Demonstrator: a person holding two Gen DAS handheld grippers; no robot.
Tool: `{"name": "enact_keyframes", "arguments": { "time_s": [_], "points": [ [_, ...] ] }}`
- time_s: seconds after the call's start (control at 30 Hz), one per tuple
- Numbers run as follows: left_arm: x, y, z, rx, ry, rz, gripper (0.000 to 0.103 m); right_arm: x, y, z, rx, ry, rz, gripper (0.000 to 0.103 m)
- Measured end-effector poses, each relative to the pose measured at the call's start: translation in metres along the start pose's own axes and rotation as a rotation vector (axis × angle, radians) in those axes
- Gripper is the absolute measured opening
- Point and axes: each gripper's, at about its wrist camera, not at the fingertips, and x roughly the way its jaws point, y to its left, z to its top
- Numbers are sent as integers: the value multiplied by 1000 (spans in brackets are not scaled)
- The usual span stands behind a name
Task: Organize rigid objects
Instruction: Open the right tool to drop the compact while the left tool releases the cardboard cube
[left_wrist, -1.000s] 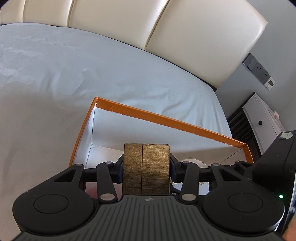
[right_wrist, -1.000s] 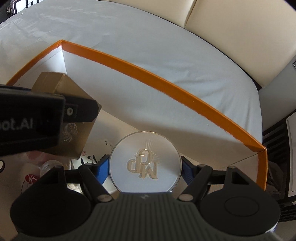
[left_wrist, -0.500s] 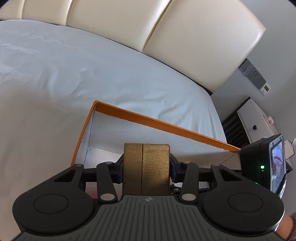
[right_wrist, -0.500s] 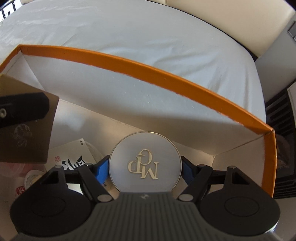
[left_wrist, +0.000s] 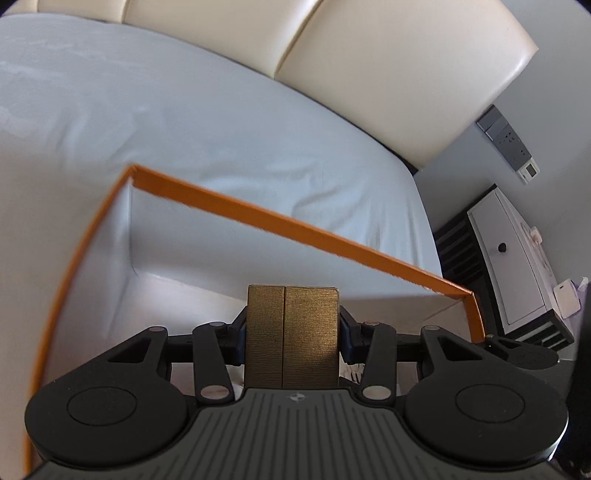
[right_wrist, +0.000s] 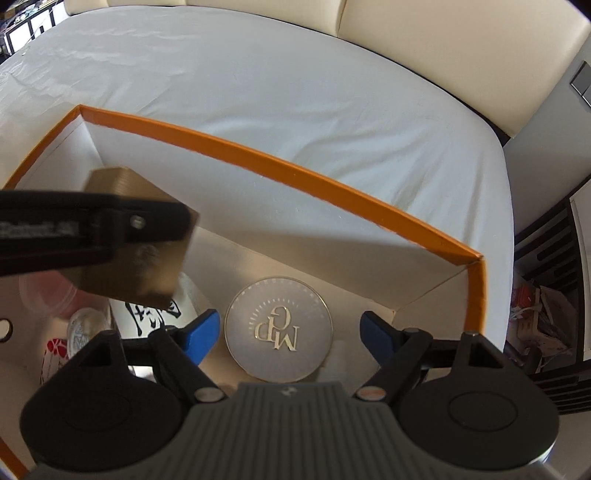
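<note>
An orange-rimmed white box (left_wrist: 280, 221) sits on the bed. My left gripper (left_wrist: 292, 325) is shut on a small gold box (left_wrist: 291, 332) and holds it above the box's inside; it also shows in the right wrist view (right_wrist: 136, 251). My right gripper (right_wrist: 290, 328) is open, its blue fingertips (right_wrist: 201, 326) spread either side of a round silver compact (right_wrist: 279, 328) with gold letters that lies on the orange box's (right_wrist: 295, 177) floor.
Other small items lie at the box's left floor: a black-and-white printed card (right_wrist: 147, 314), a clear pink lid (right_wrist: 48, 291), a small round jar (right_wrist: 83, 326). The grey bedsheet (left_wrist: 184, 129), cream headboard (left_wrist: 388, 74) and a white nightstand (left_wrist: 517, 266) surround it.
My right gripper has opened and let go of the silver compact, which now lies on the box floor. My left gripper, still holding the gold box, has moved over the box.
</note>
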Motion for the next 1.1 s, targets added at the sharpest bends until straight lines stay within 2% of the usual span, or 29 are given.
{"name": "enact_keyframes", "arguments": {
  "time_s": [0.3,0.4,0.47,0.67,0.73,0.83,1.1],
  "points": [
    [5,5,-5,-19,29,-31,52,-4,1,-10,-20,-22,16,82],
    [3,8,-5,-19,48,-33,63,-6,2,-11,-19,-27,24,82],
    [1,9,-5,-15,62,-42,66,-8,4,-12,-25,-34,29,82],
    [-9,11,-8,59,129,40,62,-13,13,-17,-35,-45,40,79],
    [-9,14,-8,58,163,57,54,-15,16,-19,-42,-44,33,79],
    [-5,16,-11,76,201,104,49,-17,18,-23,-46,-38,27,78],
    [-7,14,-21,131,248,97,35,-16,15,-29,-43,-29,30,78]
  ]
}}
